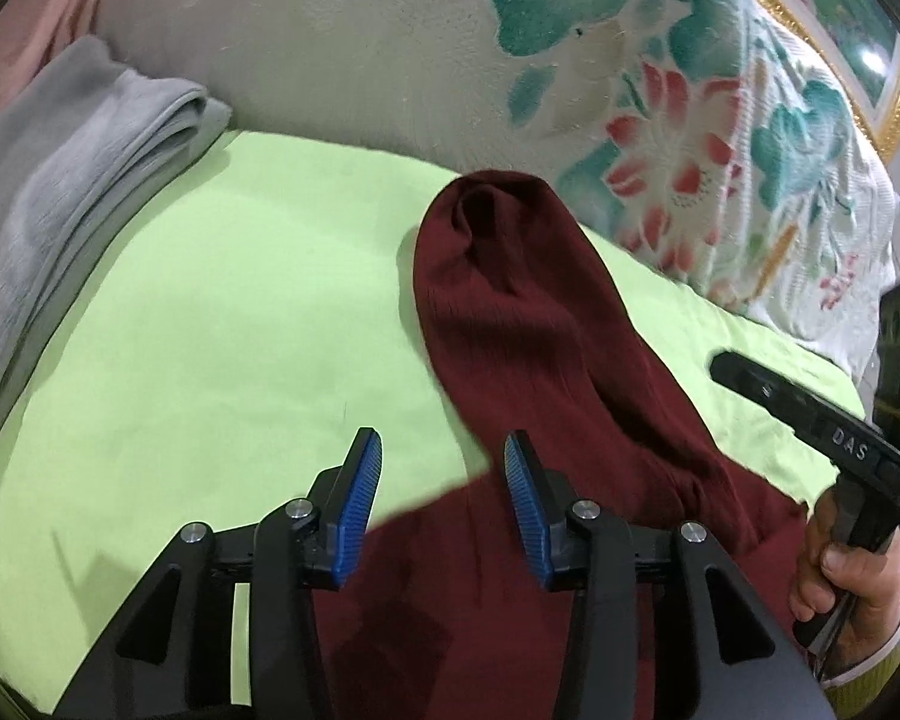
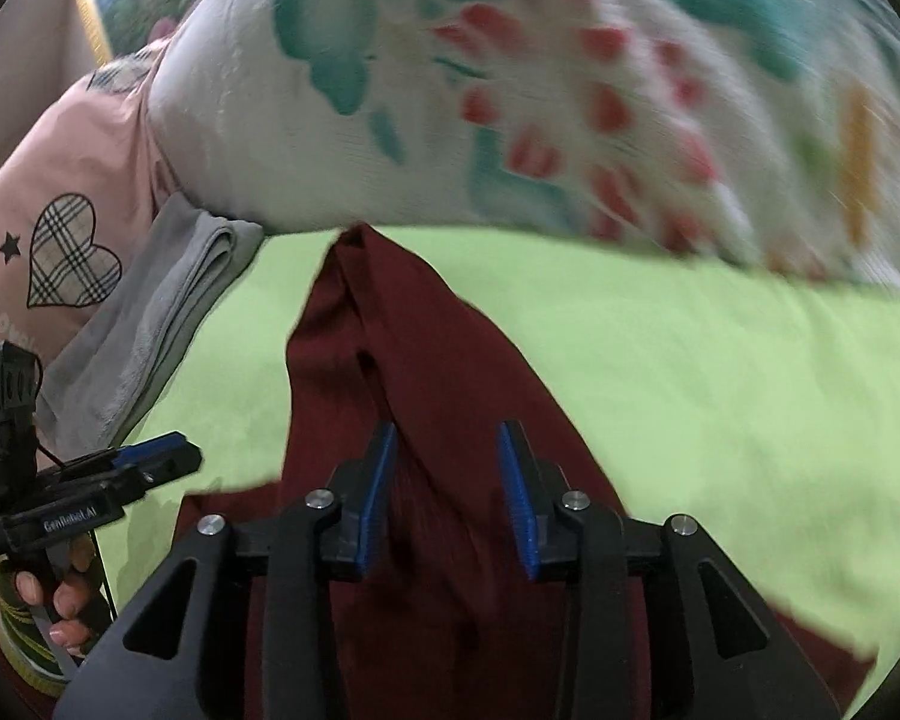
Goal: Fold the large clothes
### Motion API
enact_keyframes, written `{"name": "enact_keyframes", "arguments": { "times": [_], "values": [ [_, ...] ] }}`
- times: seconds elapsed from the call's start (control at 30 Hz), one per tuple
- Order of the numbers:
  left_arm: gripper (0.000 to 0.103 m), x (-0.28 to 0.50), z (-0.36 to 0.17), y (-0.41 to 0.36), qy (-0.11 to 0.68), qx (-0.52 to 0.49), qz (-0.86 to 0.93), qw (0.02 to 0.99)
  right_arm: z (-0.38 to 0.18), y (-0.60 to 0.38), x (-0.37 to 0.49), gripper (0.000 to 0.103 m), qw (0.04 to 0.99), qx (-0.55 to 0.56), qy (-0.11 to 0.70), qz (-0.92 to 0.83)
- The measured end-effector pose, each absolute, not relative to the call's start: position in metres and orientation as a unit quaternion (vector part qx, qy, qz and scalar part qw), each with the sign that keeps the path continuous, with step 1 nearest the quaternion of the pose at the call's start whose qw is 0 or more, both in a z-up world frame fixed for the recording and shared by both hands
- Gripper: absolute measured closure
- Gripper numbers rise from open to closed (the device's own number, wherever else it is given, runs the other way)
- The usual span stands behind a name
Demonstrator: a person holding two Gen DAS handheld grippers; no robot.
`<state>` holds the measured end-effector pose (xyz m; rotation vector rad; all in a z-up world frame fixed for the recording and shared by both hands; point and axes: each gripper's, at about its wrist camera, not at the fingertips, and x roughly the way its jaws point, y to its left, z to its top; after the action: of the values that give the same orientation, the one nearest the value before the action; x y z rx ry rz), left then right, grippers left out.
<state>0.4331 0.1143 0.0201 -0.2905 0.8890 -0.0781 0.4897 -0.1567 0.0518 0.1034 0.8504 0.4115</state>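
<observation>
A dark red ribbed garment [image 1: 528,324] lies folded into a long strip on the lime green sheet [image 1: 210,324]; it runs from near me to the flowered blanket. My left gripper [image 1: 444,450] is open above the near end of the garment, nothing between its blue pads. In the right wrist view the same garment [image 2: 414,348] stretches away under my right gripper [image 2: 447,450], which is open and holds nothing. The right gripper also shows at the right edge of the left wrist view, held by a hand [image 1: 852,576]. The left gripper's fingertips [image 2: 168,450] show at the left of the right wrist view.
A folded grey garment [image 1: 60,192] lies at the left of the green sheet [image 2: 690,372], also seen as grey cloth [image 2: 150,312]. A white blanket with red and green flowers [image 1: 630,90] bulks behind. A pink cloth with a plaid heart [image 2: 60,240] sits far left.
</observation>
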Motion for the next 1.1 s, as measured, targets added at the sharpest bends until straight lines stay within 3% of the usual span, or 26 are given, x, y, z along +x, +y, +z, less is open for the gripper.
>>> {"name": "enact_keyframes", "arguments": {
  "times": [0.23, 0.3, 0.53, 0.87, 1.1],
  "values": [
    [0.054, 0.488, 0.005, 0.123, 0.432, -0.141, -0.040, 0.890, 0.019, -0.117, 0.553, 0.058, 0.875, -0.007, 0.436, 0.210],
    [0.054, 0.504, -0.001, 0.123, 0.436, -0.133, -0.037, 0.889, 0.014, -0.119, 0.559, 0.099, 0.883, -0.036, 0.432, 0.179],
    [0.054, 0.541, -0.007, 0.113, 0.435, -0.115, -0.052, 0.892, 0.043, -0.208, 0.546, 0.099, 0.909, 0.055, 0.389, 0.137],
    [0.054, 0.553, -0.017, 0.051, 0.443, -0.023, -0.084, 0.892, 0.042, -0.267, 0.524, 0.099, 0.910, 0.069, 0.395, 0.107],
    [0.053, 0.577, -0.005, 0.048, 0.437, -0.063, -0.122, 0.889, 0.044, -0.269, 0.519, 0.099, 0.907, 0.067, 0.400, 0.116]
  ]
}}
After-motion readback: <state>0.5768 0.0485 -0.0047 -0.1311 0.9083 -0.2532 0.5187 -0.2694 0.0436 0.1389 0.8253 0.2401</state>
